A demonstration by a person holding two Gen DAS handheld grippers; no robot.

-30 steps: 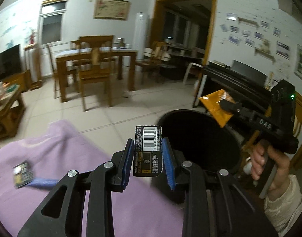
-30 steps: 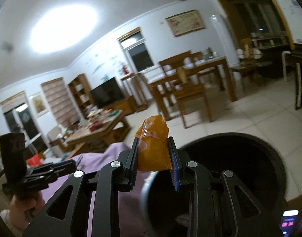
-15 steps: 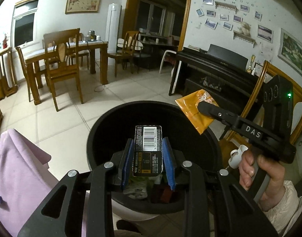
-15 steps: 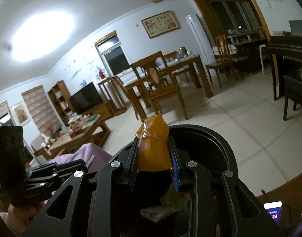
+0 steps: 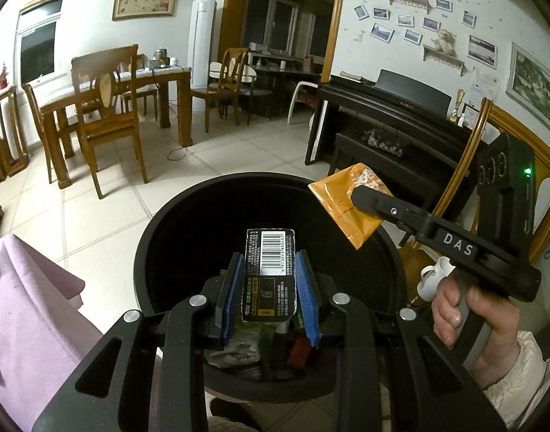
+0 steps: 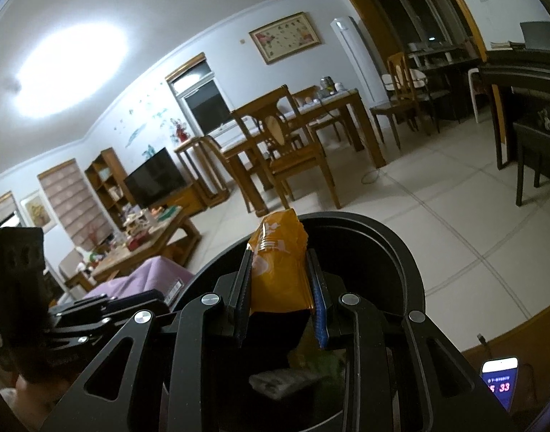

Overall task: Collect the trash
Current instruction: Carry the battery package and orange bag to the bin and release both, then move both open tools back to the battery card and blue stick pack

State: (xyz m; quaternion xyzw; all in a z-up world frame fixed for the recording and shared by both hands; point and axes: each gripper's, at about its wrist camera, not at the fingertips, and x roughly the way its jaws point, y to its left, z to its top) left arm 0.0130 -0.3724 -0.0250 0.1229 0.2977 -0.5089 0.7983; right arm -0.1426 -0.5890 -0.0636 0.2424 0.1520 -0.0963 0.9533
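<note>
Your left gripper (image 5: 269,289) was clamped on a black battery card (image 5: 270,273) with a barcode, held upright over the open mouth of the black bin (image 5: 166,230). Your right gripper (image 6: 280,288) was pinched tight on an orange wrapper (image 6: 279,270), also above the bin (image 6: 401,259), near its right rim as the left camera showed it (image 5: 343,203). Crumpled trash (image 5: 235,354) lay at the bottom of the bin. A purple cloth (image 5: 26,309) lay just beside the bin on its left.
</note>
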